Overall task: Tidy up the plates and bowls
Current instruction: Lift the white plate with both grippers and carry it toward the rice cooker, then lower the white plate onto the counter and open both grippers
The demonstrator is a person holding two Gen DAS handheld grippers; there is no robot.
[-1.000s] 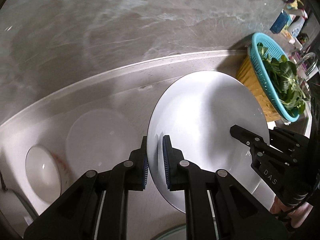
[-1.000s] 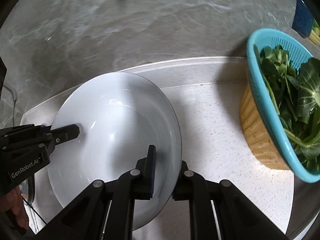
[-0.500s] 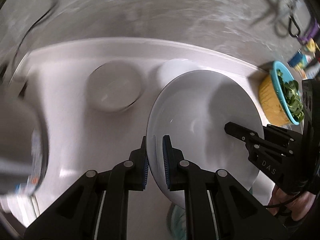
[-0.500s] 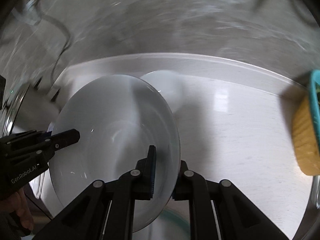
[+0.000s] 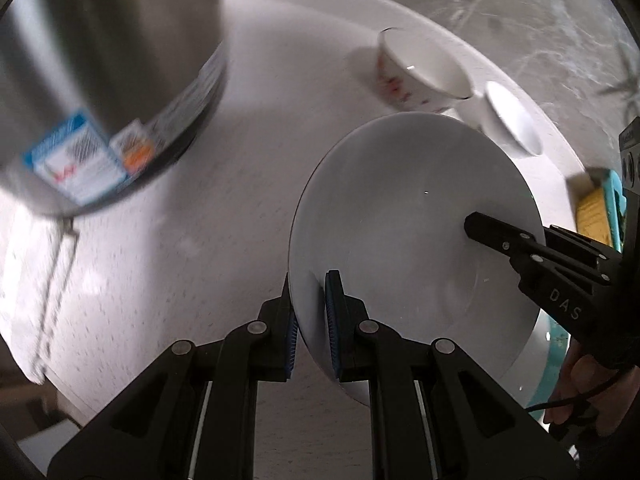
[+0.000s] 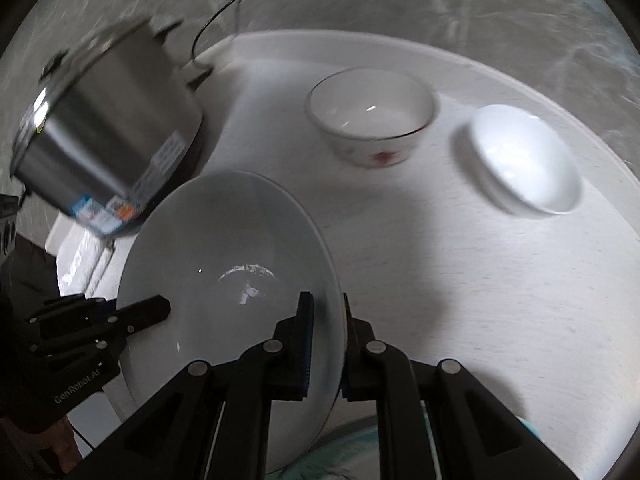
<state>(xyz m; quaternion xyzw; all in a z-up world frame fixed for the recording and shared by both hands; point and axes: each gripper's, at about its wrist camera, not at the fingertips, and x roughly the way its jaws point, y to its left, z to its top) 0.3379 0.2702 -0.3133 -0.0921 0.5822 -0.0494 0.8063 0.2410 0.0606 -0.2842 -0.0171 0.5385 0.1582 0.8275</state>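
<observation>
Two claws gripping one white plate (image 5: 404, 216) by opposite rims: left claw (image 5: 310, 312) clenched on near edge, right claw (image 6: 324, 336) clenched on far edge. Plate riding tilted in air above bench (image 6: 460, 272). View swinging leftward from green vegetable basket toward steel pot (image 6: 100, 120), flowered bowl (image 6: 372, 124), plain white bowl (image 6: 524, 156). Judgement: carry nearing dish cluster; set-down spot beside bowls coming next.
</observation>
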